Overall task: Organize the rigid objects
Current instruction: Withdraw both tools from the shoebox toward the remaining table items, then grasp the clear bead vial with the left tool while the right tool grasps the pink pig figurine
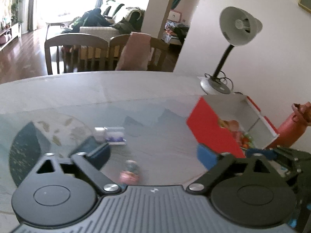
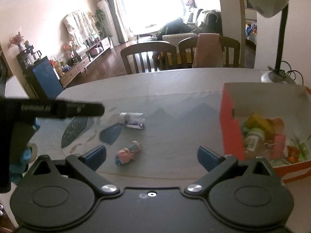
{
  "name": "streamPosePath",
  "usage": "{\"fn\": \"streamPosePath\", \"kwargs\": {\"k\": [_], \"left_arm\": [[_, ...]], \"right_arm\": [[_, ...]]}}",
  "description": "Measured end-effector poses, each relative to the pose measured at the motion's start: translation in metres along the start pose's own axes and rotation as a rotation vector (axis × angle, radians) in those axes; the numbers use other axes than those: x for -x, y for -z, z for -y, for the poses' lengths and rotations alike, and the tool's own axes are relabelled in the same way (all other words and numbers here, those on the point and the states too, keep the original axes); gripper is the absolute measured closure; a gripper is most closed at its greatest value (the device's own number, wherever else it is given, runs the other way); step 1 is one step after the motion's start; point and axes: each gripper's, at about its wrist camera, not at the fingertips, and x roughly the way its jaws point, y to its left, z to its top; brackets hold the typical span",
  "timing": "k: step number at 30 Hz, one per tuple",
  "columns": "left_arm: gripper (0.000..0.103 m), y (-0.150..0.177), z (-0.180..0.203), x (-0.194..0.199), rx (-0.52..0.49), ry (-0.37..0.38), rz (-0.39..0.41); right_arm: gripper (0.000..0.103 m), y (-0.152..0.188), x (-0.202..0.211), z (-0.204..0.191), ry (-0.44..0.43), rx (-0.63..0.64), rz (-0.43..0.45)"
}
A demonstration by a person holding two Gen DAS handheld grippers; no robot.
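Left claw (image 1: 153,151) spread and empty, right claw (image 2: 151,155) likewise, small figurine (image 2: 127,153) lying on table (image 2: 175,104) beside red box (image 2: 231,128).

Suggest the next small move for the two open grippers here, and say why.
Probably lower the right gripper over the small pink-and-blue toy figure lying on the grey patterned tablecloth. Its jaws stand wide and empty, the figure lies just ahead between them, and the red cardboard box, already holding toys, sits to its right. The left gripper is empty too.

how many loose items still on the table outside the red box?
2: a small figurine lying nearest the grippers, and a white-capped clear case farther back. More may be hidden behind the red box.
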Motion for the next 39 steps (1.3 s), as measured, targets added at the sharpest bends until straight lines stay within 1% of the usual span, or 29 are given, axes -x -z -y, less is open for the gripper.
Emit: {"fn": "streamPosePath", "kwargs": {"k": [2,5,9,14,17,22,28,31,34,39], "left_arm": [[0.0,-0.002,-0.012,-0.001,-0.006,-0.007,0.019],[0.0,-0.008,-0.029,-0.012,-0.002,-0.018,0.016],[0.0,-0.013,-0.047,-0.032,0.015,-0.014,-0.008],[0.0,-0.014,-0.061,-0.062,0.018,-0.032,-0.038],[0.0,-0.015,-0.069,-0.079,0.018,-0.024,-0.054],[0.0,-0.013,-0.075,-0.112,0.005,-0.035,-0.099],[0.0,-0.015,-0.081,-0.147,-0.015,-0.064,-0.139],[0.0,-0.015,-0.085,-0.161,-0.005,-0.073,-0.161],[0.0,-0.015,-0.085,-0.173,-0.025,-0.104,-0.185],[0.0,-0.012,-0.088,-0.182,-0.013,-0.1,-0.201]], "right_arm": [[0.003,0.002,-0.011,-0.011,0.006,0.008,-0.014],[0.003,0.003,-0.027,-0.027,0.022,0.017,-0.039],[0.003,0.004,-0.05,-0.043,0.045,-0.005,-0.065],[0.003,0.005,-0.082,-0.061,0.053,0.012,-0.103],[0.004,0.007,-0.101,-0.066,0.067,0.01,-0.13],[0.009,0.012,-0.131,-0.072,0.108,0.023,-0.183],[0.012,0.015,-0.155,-0.074,0.151,0.018,-0.222],[0.015,0.015,-0.162,-0.075,0.167,0.014,-0.23],[0.02,0.014,-0.172,-0.077,0.177,0.015,-0.25],[0.028,0.017,-0.179,-0.079,0.187,0.015,-0.269]]}}
